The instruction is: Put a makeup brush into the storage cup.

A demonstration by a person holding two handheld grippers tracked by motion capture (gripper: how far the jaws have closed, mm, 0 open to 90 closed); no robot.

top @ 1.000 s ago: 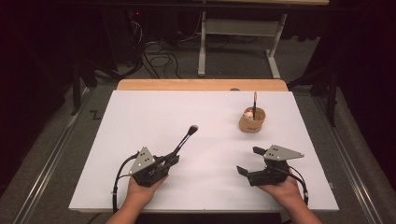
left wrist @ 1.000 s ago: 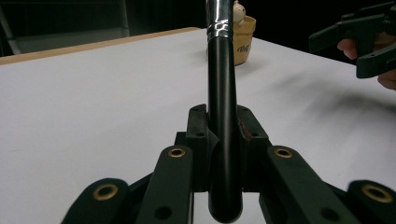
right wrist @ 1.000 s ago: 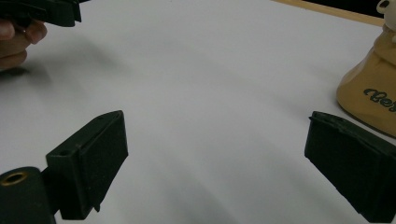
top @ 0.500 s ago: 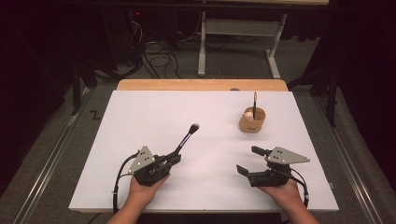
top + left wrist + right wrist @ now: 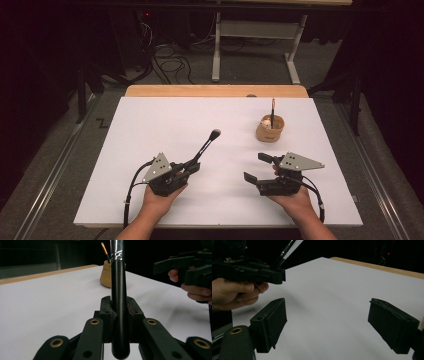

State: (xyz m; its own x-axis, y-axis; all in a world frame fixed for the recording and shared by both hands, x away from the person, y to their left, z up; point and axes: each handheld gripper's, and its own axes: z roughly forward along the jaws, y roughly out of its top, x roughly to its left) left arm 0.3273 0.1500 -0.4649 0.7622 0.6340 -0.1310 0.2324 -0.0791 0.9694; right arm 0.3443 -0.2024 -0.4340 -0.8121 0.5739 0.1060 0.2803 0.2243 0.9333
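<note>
Makeup brush (image 5: pixel 202 150) in my left tongs (image 5: pixel 187 168) is a light, stiff thing: a thin glossy black handle, a metal ferrule, and a soft tuft at the tip. I have those tongs clenched on the butt end of the handle, and from there the brush angles up and away toward one o'clock over the white surface (image 5: pixel 150 125). In the left gripper view the handle (image 5: pixel 119 302) sits upright between the two pads, which press on it from both sides. Smooth lacquer like that could slip or swivel in a hard grip, I judge, so the lower handle, well clear of the bristles, is the place to hold; the tuft would crush or splay if pinched. My right tongs (image 5: pixel 260 167) hang released at about five o'clock on the surface with nothing between them, though their jaws have just been closing a little. The small tan holder (image 5: pixel 270 129) stands at one o'clock, well apart from both hands, with another slim brush (image 5: pixel 273 111) upright in it.
</note>
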